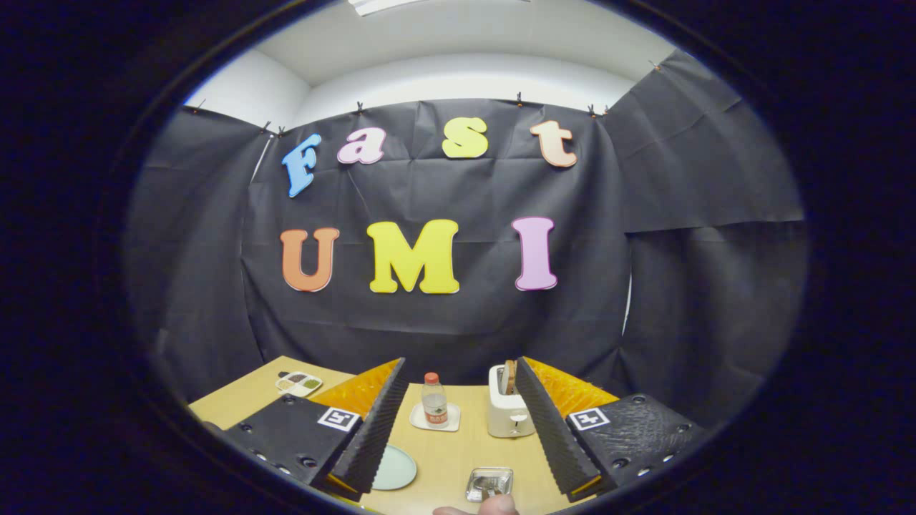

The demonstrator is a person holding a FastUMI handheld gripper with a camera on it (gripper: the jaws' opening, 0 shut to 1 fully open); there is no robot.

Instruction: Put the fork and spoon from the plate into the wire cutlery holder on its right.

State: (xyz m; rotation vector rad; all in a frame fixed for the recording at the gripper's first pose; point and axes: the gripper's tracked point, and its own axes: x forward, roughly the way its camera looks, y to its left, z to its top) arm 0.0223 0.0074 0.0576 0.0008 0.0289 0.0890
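Fork and spoon are too small to be told apart here — something thin and shiny is seen inside the wire cutlery holder (489,483), but what it is cannot be told. The holder is set low between the two fingers, near the right one. To its left the pale green plate (395,468) is found, half hidden behind the left finger; nothing can be made out on the part that is seen.

The gripper (460,361) is held high and level, and its jaws are spread wide apart with nothing between them. It is pointed over the table (458,447), not down at the plate.

Farther off, a bottle (433,399) is stood on a small white mat, and a toaster (507,411) is stood just beside the right finger. A person's fingertip (494,505) is seen close to the holder.

It is judged that no piece is being carried now. Next, the gripper should be tipped down to the plate — only then can it be checked what is left to move.
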